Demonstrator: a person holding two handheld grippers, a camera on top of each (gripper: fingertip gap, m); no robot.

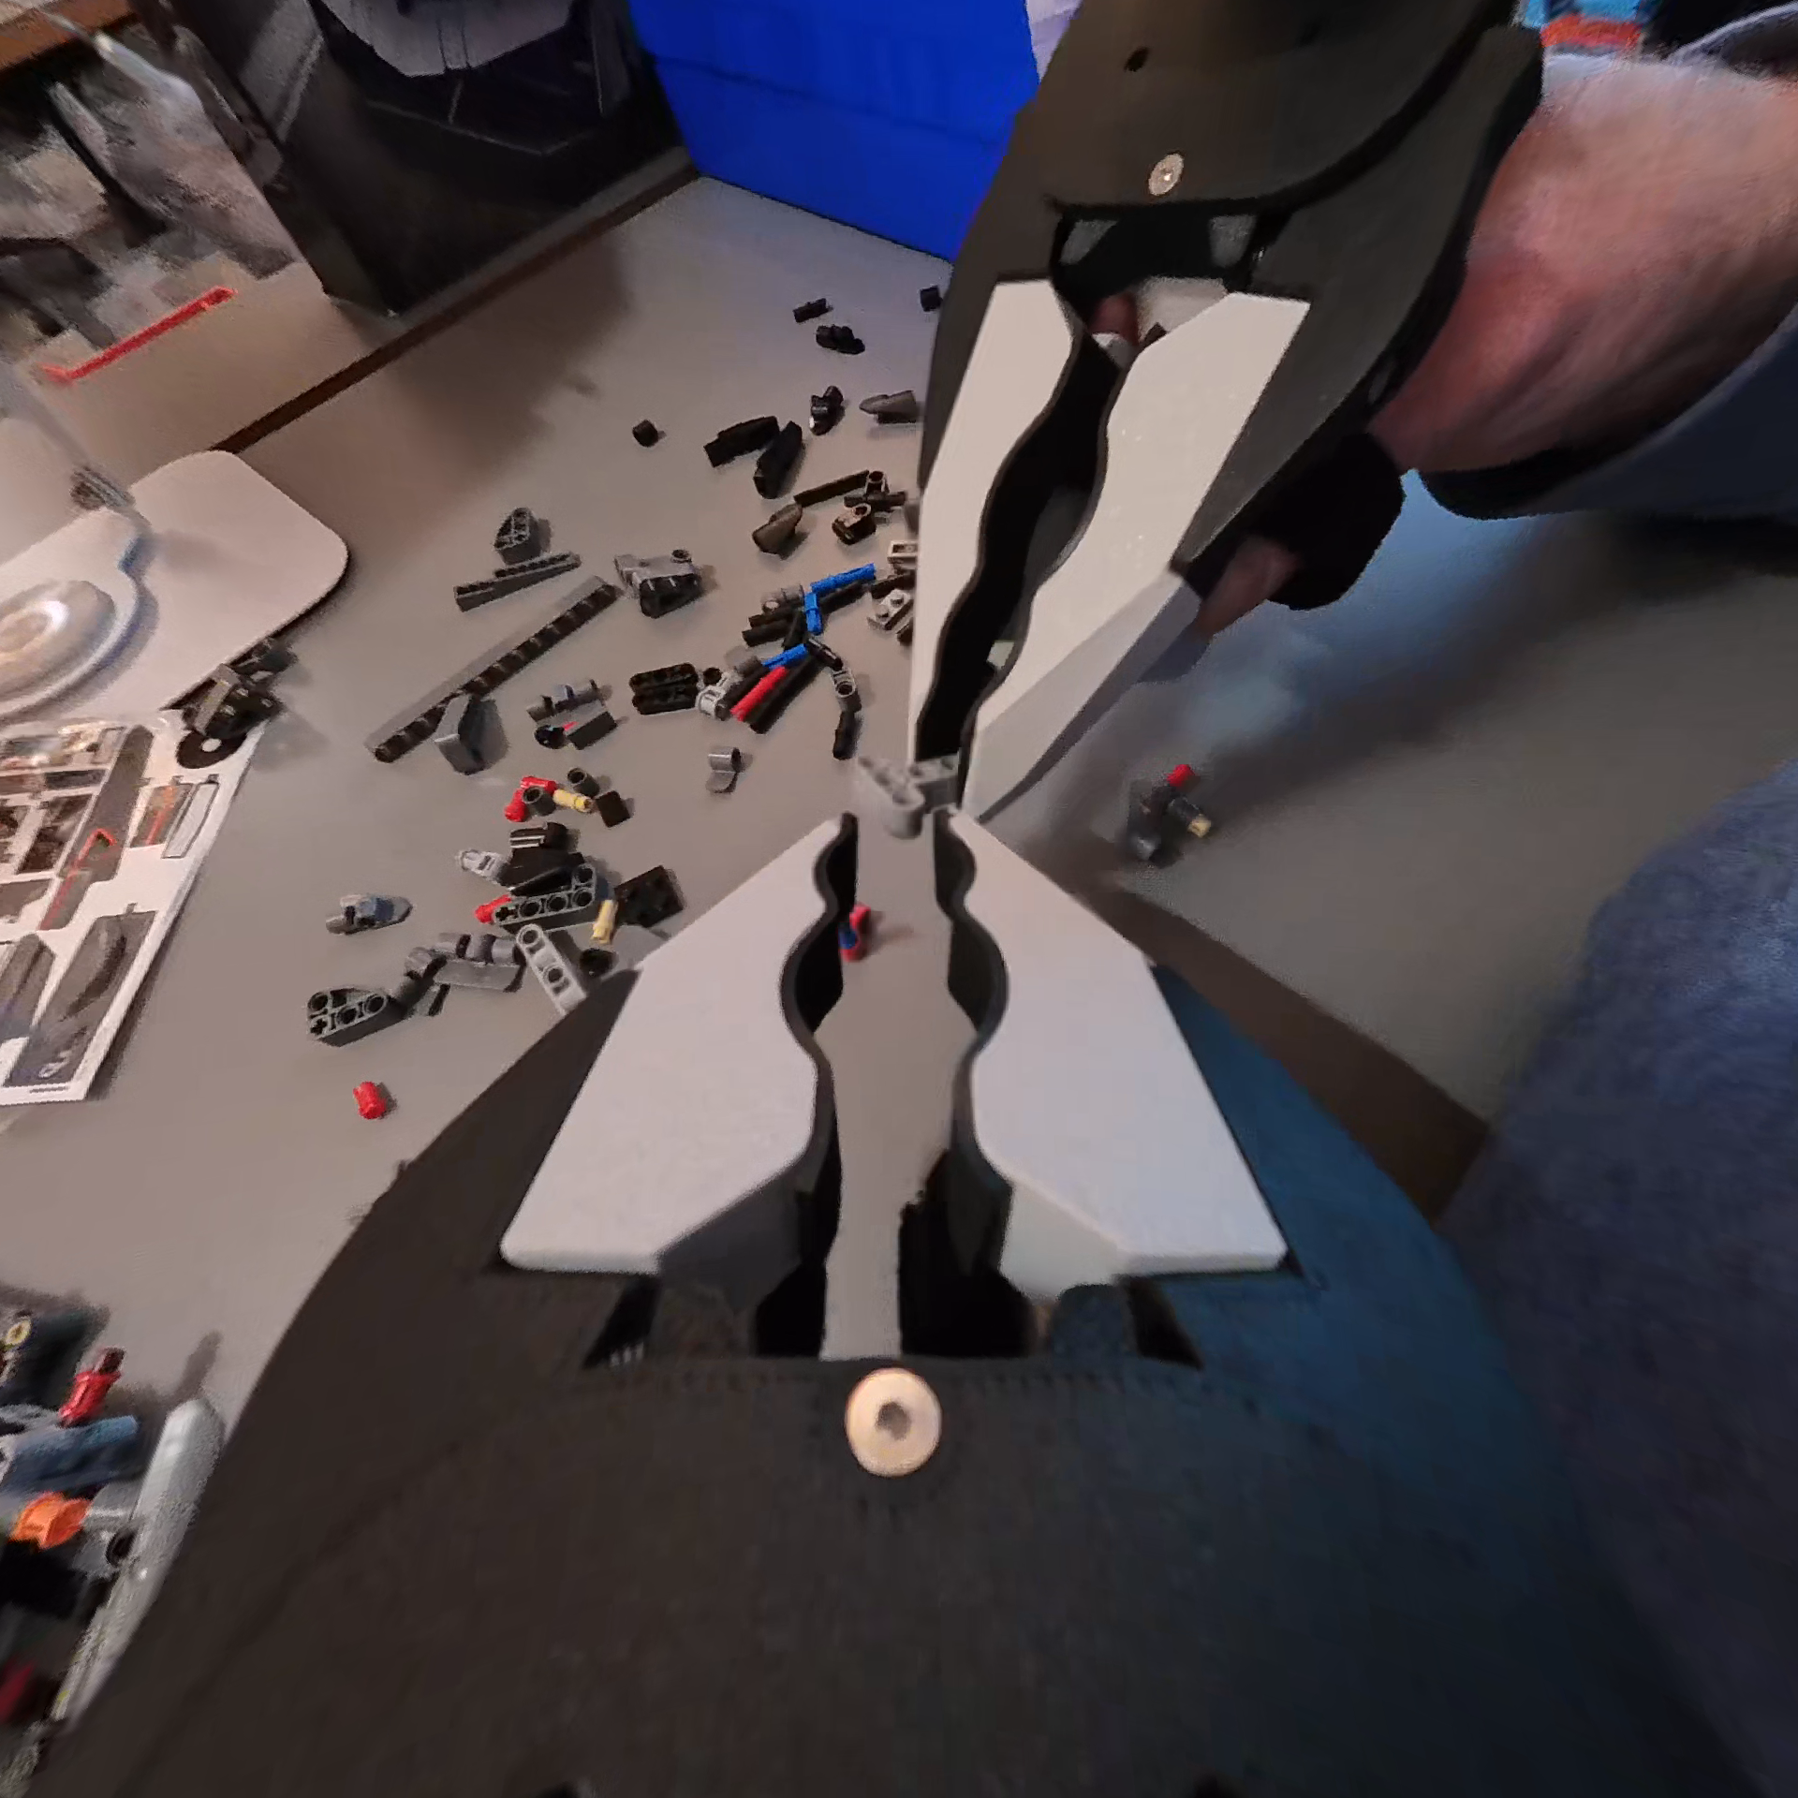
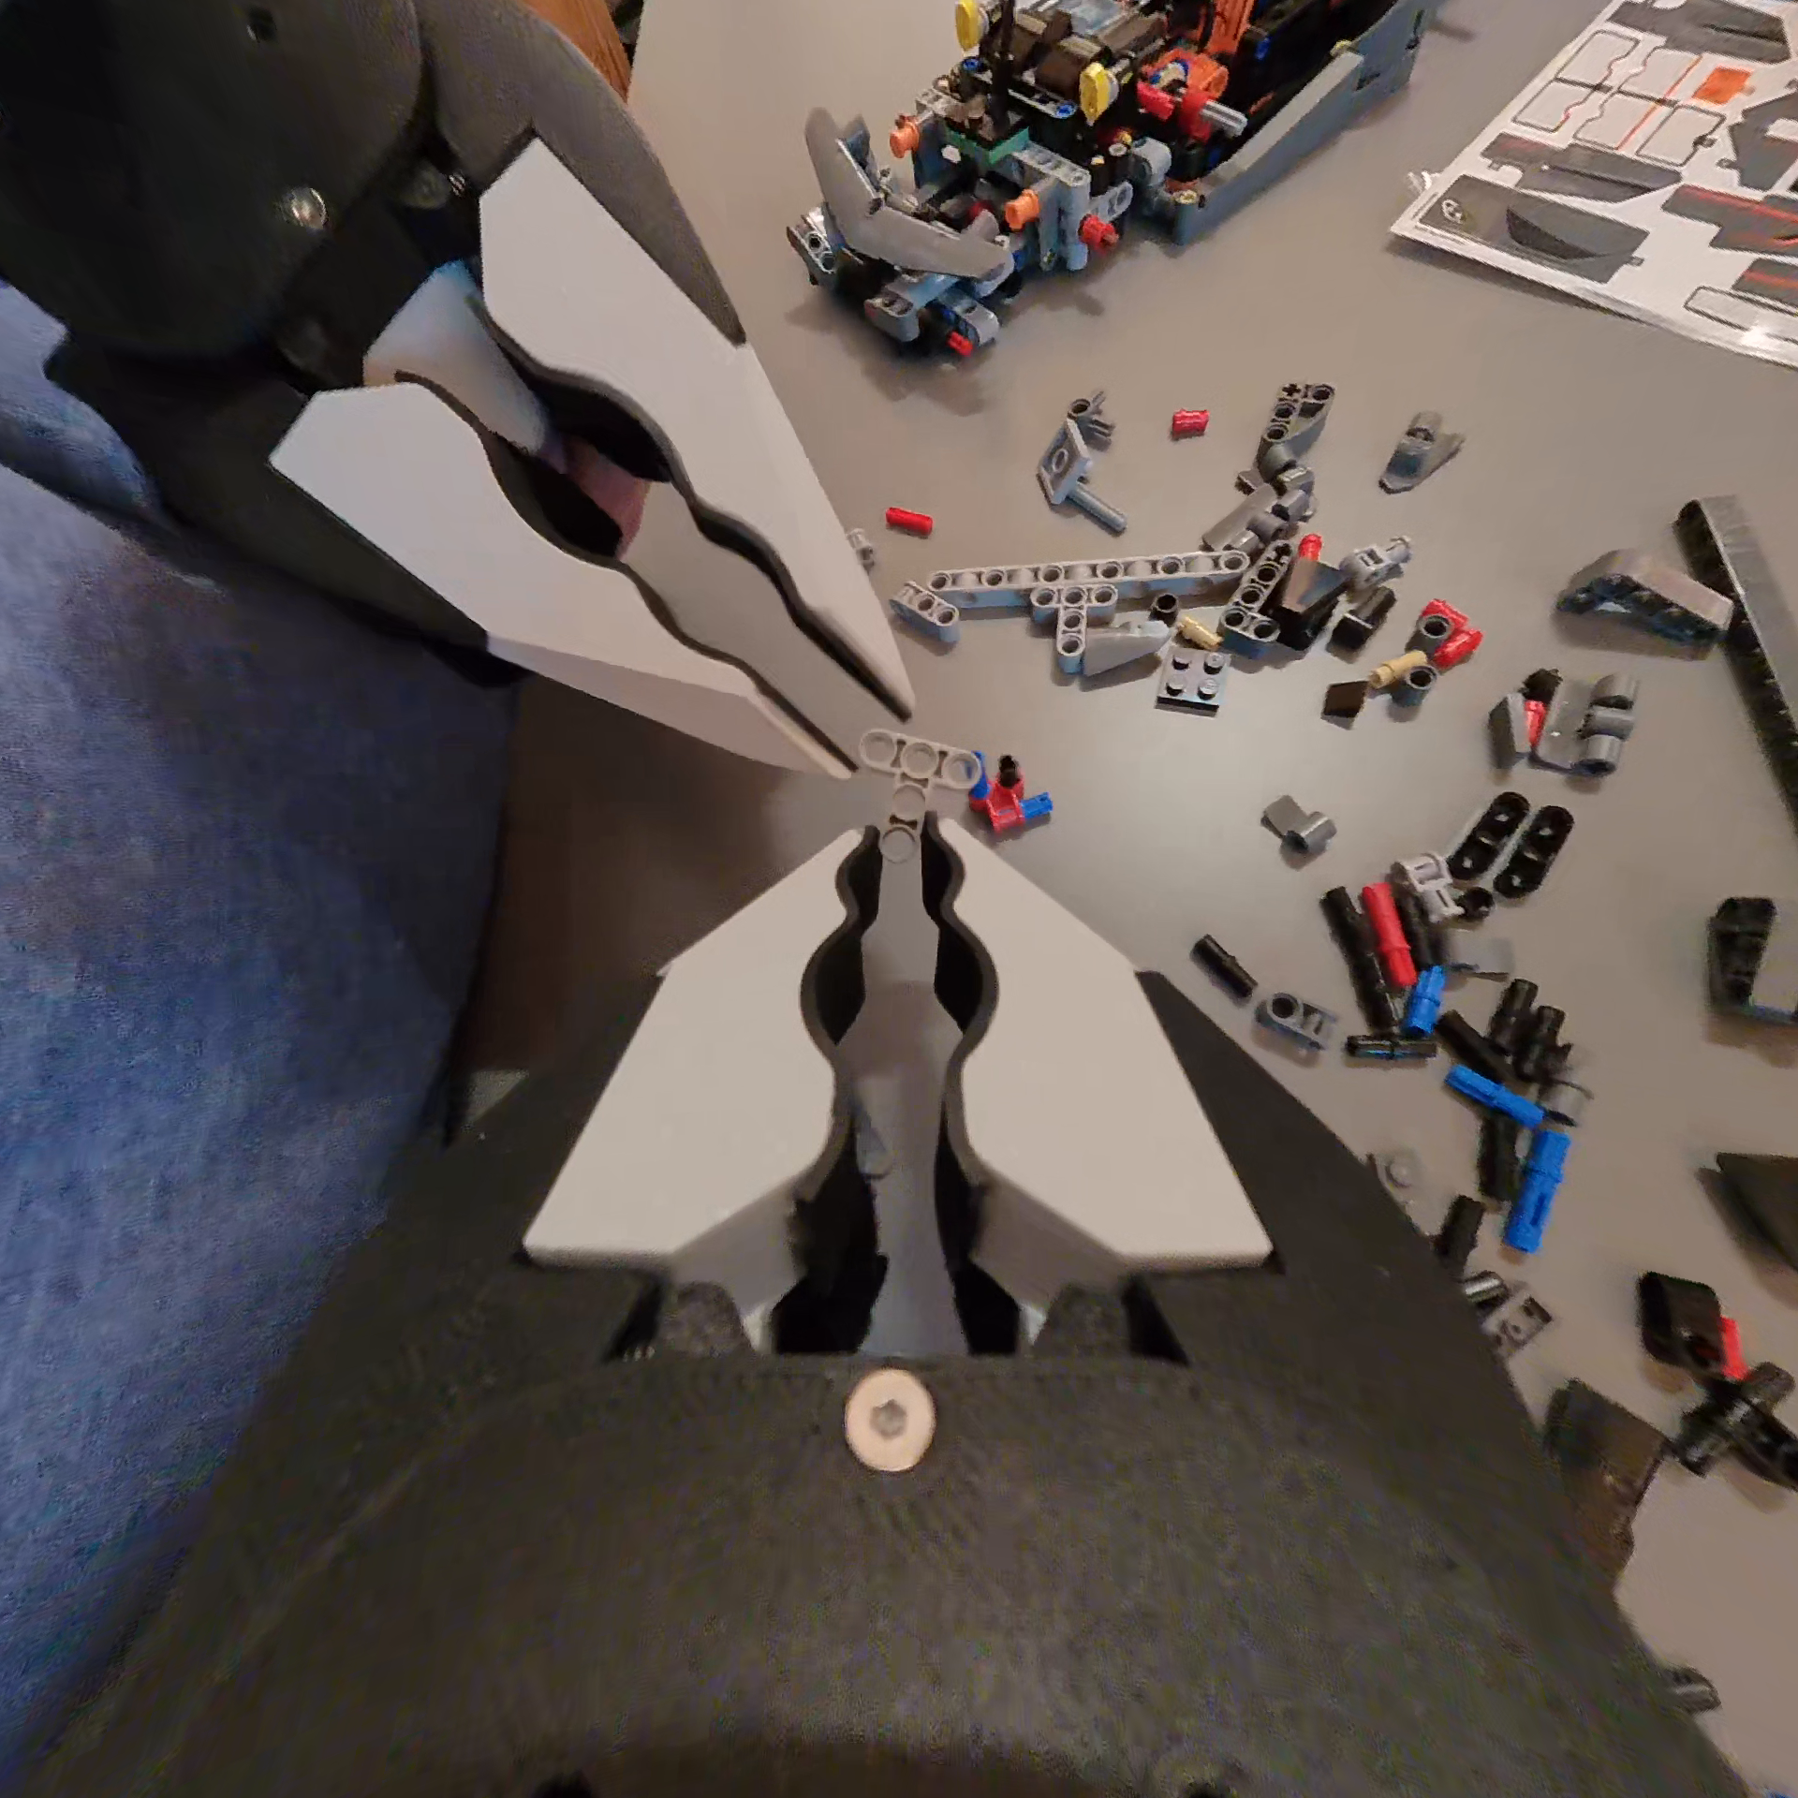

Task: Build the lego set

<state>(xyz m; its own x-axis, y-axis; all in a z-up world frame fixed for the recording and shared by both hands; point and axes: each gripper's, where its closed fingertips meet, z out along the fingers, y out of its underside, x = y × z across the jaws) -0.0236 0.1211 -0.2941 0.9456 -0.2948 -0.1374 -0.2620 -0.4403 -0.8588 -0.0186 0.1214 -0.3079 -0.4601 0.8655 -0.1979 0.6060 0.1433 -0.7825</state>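
A light grey T-shaped Technic piece (image 2: 915, 757) hangs above the grey table (image 2: 1119, 370), near its front edge. My right gripper (image 2: 897, 835) is shut on the stem of the T-piece. In the left wrist view it comes down from the upper right (image 1: 936, 778) with the piece (image 1: 903, 798) at its tips. My left gripper (image 1: 897, 822) is narrowly open, with its tips right at the end of the crossbar. In the right wrist view it reaches in from the upper left (image 2: 879, 739). A partly built car model (image 2: 1070, 165) stands farther back.
Many loose black, grey, red and blue pieces (image 2: 1362, 778) lie scattered on the table, including a long black beam (image 1: 496, 671). A small red and blue piece (image 2: 1007, 803) lies just past the grippers. A sticker sheet (image 2: 1605, 175) lies beside the model. Blue fabric (image 2: 195, 876) borders the table edge. My left and right fingertips are right by each other. The left tips stand about 20 cm off the partly built car model (image 2: 1070, 165).
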